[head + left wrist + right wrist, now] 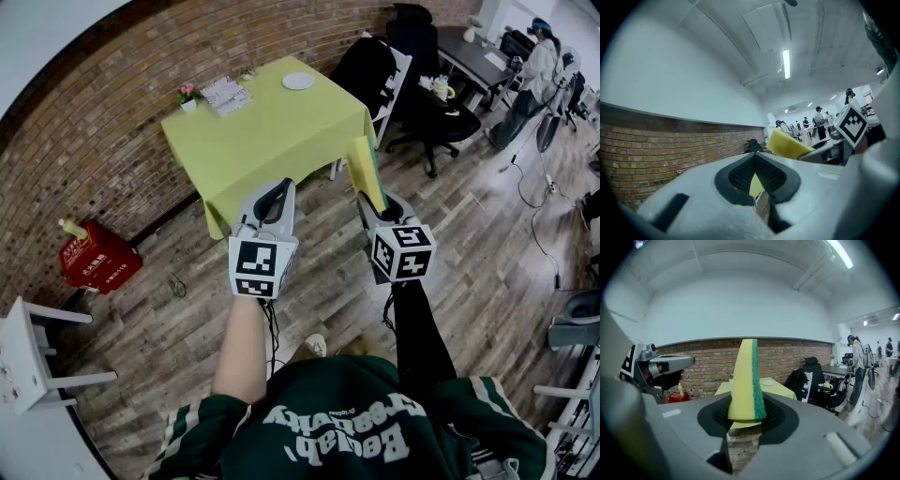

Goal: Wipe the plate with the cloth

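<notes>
Our right gripper (375,200) has its jaws clamped on the lower end of the cloth (366,167), which here is a yellow sponge with a green scouring face. It stands upright out of the jaws, most of its length free above them. We judge that grip is chosen so the free end can be pressed flat against the plate. Our left gripper (279,187) is just beside the right one, at about the same height. Its jaws are drawn together with nothing between them. A thin yellow sliver shows lower down between the pads, and it seems to be the table beyond, though the view there is poor.

The plate (298,81) is well ahead of both grippers, past the sponge's tip, on the far part of the yellow-green table (272,131). It lies flat and small, and nothing touches it. We read this as the carrying stage: the wiping tool is in hand and the empty left gripper is likely kept free to steady the plate. Wiping has not yet begun.
</notes>
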{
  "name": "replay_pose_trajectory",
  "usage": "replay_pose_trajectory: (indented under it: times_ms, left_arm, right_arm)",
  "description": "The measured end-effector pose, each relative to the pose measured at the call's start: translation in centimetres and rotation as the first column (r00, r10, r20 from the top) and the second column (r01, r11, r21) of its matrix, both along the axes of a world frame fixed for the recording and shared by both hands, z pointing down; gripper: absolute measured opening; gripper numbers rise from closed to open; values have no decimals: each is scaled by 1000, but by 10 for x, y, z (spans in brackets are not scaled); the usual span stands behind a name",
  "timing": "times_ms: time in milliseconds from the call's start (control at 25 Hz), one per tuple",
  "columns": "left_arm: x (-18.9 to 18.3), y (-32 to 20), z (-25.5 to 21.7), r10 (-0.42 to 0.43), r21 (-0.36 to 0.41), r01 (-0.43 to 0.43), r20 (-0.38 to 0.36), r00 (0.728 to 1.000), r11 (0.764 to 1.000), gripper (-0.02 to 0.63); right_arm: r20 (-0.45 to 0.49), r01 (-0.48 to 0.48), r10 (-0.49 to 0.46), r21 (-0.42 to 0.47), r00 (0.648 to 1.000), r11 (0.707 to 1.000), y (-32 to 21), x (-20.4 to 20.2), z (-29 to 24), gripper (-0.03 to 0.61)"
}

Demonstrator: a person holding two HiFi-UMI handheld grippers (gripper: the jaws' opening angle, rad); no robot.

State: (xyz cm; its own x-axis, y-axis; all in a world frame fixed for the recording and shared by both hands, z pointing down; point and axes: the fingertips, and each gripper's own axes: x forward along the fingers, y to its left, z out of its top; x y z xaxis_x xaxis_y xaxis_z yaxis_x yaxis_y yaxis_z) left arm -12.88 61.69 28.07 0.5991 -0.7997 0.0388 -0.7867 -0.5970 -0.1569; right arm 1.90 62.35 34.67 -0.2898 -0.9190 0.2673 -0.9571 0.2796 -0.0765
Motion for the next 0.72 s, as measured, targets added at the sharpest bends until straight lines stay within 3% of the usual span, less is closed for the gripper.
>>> replay_pose_trajectory:
  times_ms: [360,720]
  left_arm:
    - [-24,4,4,-13,-3,13,-20,1000,1000,8]
    - [-24,-7,8,-4,-9,4,-24,1000,1000,8]
  right_arm:
    - [22,7,-8,14,1000,1000,9,-17,5,132]
    - [38,21,-22,34,999,999,-1,-20,6,132]
